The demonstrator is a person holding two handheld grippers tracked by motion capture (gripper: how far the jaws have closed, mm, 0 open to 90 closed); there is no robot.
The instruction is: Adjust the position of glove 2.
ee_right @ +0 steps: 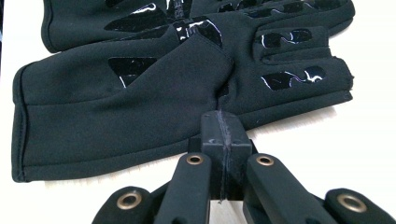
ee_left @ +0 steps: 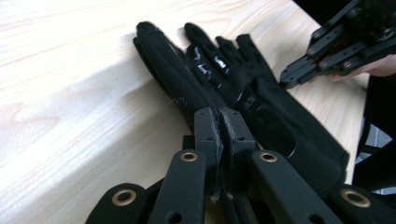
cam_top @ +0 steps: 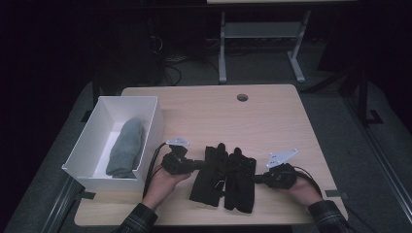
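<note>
A: Black gloves [cam_top: 223, 177] lie side by side, mid-tabletop [cam_top: 272, 116], between both grippers.

B: Fingers? L gripper [ee_left: 221, 122] pressed together at left glove's edge; R gripper [ee_right: 220, 125] closed too, touching right glove. Grey sock [cam_top: 126, 145] in white box [cam_top: 94, 133].

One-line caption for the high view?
Two hand-held grippers flank a pair of black gloves; grey sock in white box.
</note>
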